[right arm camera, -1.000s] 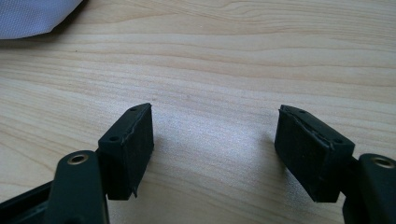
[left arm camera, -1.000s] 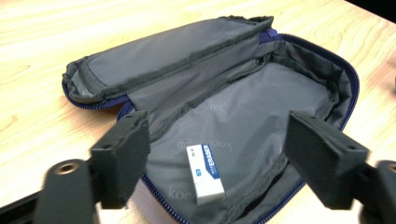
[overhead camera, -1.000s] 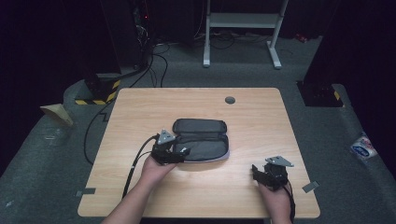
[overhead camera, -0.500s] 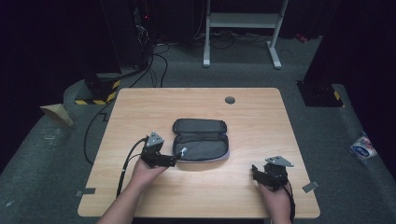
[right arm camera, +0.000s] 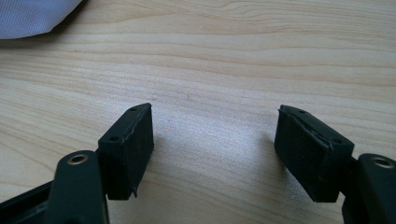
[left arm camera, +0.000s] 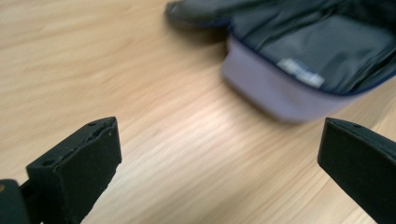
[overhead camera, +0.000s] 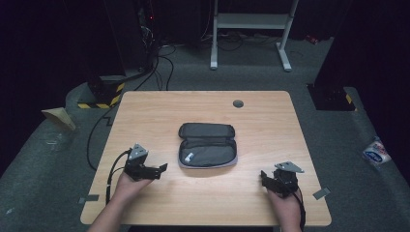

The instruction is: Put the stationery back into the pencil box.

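Change since earlier: left gripper [overhead camera: 153, 170] has drawn back from the pencil case [overhead camera: 208, 145] toward the table's near left; its jaws have just been opening, with nothing between them. Right gripper [overhead camera: 270, 179] has kept its place.
High view, case: dark zip pencil case lies open in the middle of the wooden table [overhead camera: 159, 111], lid folded back, apart from both grippers.
High view, grippers: each rests near the front edge, left and right of the case.
Left gripper view: jaws stand wide apart over bare wood; the case [left arm camera: 299, 60] lies ahead, blurred, a small white tag [left arm camera: 301, 72] inside it, probably a label.
Right gripper view: jaws are partly open and hold nothing; a pale corner of the case [right arm camera: 32, 14] lies at upper left.
Step in hand: release done, by my reading; the case is left open.
Next move: likely a fresh approach to the case.
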`<state>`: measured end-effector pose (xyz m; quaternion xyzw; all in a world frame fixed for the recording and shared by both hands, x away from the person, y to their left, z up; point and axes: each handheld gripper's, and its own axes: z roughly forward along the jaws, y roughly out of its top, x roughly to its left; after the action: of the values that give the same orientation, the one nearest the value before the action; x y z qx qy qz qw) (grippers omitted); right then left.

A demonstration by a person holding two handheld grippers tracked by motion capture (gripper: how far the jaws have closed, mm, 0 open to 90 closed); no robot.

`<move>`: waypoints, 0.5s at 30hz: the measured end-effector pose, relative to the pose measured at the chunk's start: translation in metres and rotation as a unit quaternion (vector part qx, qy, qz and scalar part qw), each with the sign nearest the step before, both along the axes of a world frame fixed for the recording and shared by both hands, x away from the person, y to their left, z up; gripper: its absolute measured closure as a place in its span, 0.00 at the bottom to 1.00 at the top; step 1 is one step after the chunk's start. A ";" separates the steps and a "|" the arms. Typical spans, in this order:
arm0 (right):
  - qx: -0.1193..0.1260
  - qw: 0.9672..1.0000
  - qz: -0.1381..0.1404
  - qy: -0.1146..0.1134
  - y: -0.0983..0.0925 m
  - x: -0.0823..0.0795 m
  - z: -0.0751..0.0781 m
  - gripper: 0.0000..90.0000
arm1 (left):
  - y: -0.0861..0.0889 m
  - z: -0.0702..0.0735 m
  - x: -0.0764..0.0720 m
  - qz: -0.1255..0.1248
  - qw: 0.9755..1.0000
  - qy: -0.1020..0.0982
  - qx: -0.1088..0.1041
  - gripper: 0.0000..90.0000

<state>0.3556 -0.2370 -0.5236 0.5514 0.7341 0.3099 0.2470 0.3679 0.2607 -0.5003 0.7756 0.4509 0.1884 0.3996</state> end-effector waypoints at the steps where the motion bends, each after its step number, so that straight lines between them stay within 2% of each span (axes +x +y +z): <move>1: 0.000 1.000 0.000 0.000 0.000 0.000 0.000 0.31 | 0.010 -0.005 -0.005 0.006 1.000 0.006 0.015 0.00; 4: 0.000 1.000 0.000 0.000 0.000 0.000 0.000 0.31 | 0.021 -0.011 -0.012 0.008 0.999 0.019 0.025 0.00; 5: -0.001 1.000 0.000 0.000 0.000 0.000 0.000 0.31 | 0.027 -0.016 -0.017 0.007 0.999 0.028 0.042 0.00; 6: -0.001 1.000 0.000 0.000 0.000 0.000 0.000 0.31 | 0.027 -0.016 -0.017 0.007 0.999 0.028 0.042 0.01; 8: -0.001 1.000 0.000 0.000 0.000 0.000 0.000 0.31 | 0.039 -0.022 -0.028 0.004 0.997 0.036 0.068 0.02; 9: -0.001 1.000 0.000 0.000 0.000 0.000 0.000 0.31 | 0.041 -0.025 -0.031 0.006 0.997 0.038 0.073 0.02; 11: -0.001 1.000 0.000 0.000 0.000 0.000 0.000 0.31 | 0.044 -0.027 -0.033 0.001 0.996 0.040 0.076 0.02; 12: 0.000 1.000 -0.001 0.001 0.000 0.000 0.000 0.31 | 0.049 -0.029 -0.039 -0.005 0.997 0.034 0.064 0.04; 15: 0.000 1.000 -0.001 0.000 0.000 0.000 0.000 0.31 | 0.048 -0.029 -0.041 -0.012 0.997 0.028 0.065 0.06</move>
<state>0.3554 -0.2370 -0.5236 0.5520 0.7338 0.3096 0.2469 0.3267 0.3091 -0.5295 0.8104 0.4392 0.1901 0.3379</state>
